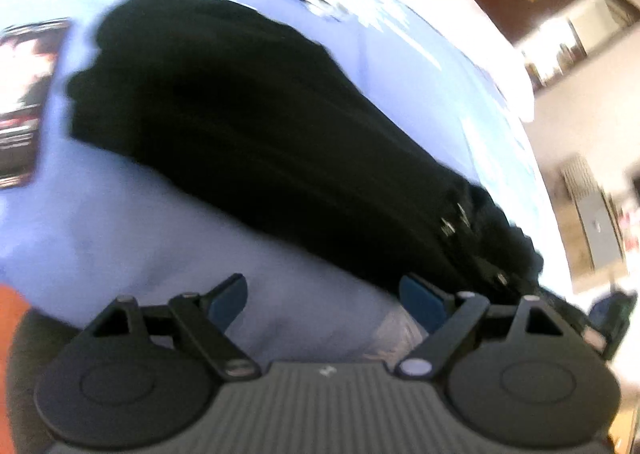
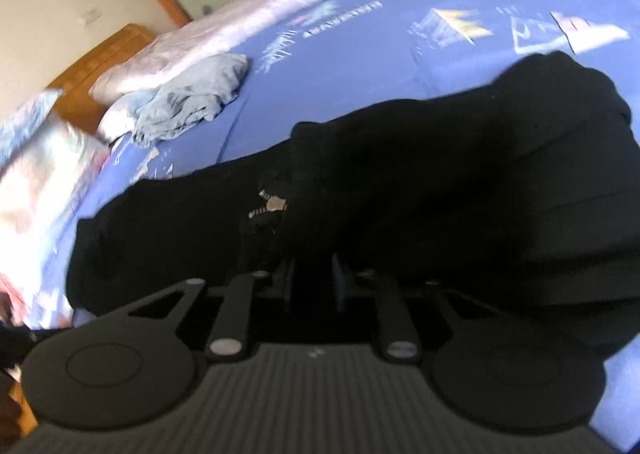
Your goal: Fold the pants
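1. The bed (image 2: 360,65) carries everything: a blue printed sheet, with a crumpled pale cloth (image 2: 192,97) well apart from the work, near the pillows.
2. The pants (image 2: 440,181) lie across the sheet in front of me, a long black mass with one part lapped over the rest. In the left view the pants (image 1: 248,125) run slantwise, one edge just past the claw.
3. I judge them soft, limp and light. They will sag and drag rather than hold shape, so I would take hold at a hem or waistband corner, through all layers.
4. The right claw (image 2: 314,286) is drawn nearly together with black cloth between the fingers. It looks to be pinching a fold of the pants, though black on black leaves the contact unclear.
5. The left claw (image 1: 324,296) is spread wide and holds nothing; it hangs over bare sheet, with its right finger (image 1: 420,302) just beside the pants' edge.
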Demonstrator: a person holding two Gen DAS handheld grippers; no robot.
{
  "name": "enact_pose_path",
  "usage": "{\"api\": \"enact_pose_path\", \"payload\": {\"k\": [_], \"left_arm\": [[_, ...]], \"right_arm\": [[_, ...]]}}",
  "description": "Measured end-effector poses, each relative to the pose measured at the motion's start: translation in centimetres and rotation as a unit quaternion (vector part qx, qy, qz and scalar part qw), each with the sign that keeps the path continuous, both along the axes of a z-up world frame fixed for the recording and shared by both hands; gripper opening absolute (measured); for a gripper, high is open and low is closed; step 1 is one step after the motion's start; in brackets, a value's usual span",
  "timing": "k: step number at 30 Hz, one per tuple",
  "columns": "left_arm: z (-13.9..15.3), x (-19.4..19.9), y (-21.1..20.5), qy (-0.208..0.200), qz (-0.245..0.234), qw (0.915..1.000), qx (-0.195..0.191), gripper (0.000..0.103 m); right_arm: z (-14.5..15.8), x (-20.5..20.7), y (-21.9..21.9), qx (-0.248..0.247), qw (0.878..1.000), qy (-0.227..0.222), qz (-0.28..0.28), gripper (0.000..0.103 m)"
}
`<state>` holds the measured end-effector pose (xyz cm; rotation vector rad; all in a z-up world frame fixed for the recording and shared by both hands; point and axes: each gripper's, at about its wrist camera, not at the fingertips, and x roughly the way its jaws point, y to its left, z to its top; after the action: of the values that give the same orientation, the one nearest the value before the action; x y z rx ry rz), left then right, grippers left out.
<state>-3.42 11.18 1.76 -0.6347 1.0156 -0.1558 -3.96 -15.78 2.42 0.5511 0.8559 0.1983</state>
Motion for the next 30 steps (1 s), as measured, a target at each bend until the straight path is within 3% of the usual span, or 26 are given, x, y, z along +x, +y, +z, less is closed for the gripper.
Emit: {"api": "enact_pose_path", "payload": {"k": [5, 9, 17, 20, 21, 23, 26, 29, 30], "left_arm": [[-1.2, -1.0, 6.3, 0.016, 0.113, 0.9919, -0.056, 0.088], [-1.9, -0.3, 9.2, 0.015, 0.178, 0.9796, -0.092, 0.089], [-2.7, 4.0, 10.2, 0.003, 0.215, 0.9727, -0.087, 0.087], [-2.6, 5.3, 10.1, 0.021, 0.232, 0.9718, -0.036, 0.035], [-2.8, 5.4, 10.4, 0.021, 0.234, 0.9714, -0.034, 0.029], [-3.1, 5.2, 10.8, 0.022, 0.239, 0.9695, -0.05, 0.026], [-2.6, 4.8, 10.5, 0.013, 0.235, 0.971, -0.044, 0.024], [-1.6, 4.8, 9.9, -0.005, 0.225, 0.974, -0.025, 0.024], [-1.1, 4.8, 9.6, -0.013, 0.221, 0.9751, -0.017, 0.023]], "right_arm": [[1.7, -2.6, 0.9, -0.002, 0.999, -0.042, 0.014, 0.026], [1.1, -3.2, 1.7, 0.007, 0.999, -0.03, 0.025, 0.027], [1.7, -3.3, 1.7, 0.001, 0.999, -0.036, 0.025, 0.027], [2.9, -3.4, 1.8, -0.008, 0.997, -0.065, 0.031, 0.027], [3.4, -3.2, 2.0, -0.013, 0.996, -0.077, 0.032, 0.027], [4.3, -2.7, 2.4, -0.023, 0.995, -0.095, 0.034, 0.027], [4.4, -1.1, 3.3, -0.028, 0.993, -0.102, 0.044, 0.027], [2.0, 0.9, 4.3, -0.012, 0.996, -0.063, 0.057, 0.024], [0.4, 1.8, 4.7, -0.01, 0.997, -0.031, 0.063, 0.024]]}}
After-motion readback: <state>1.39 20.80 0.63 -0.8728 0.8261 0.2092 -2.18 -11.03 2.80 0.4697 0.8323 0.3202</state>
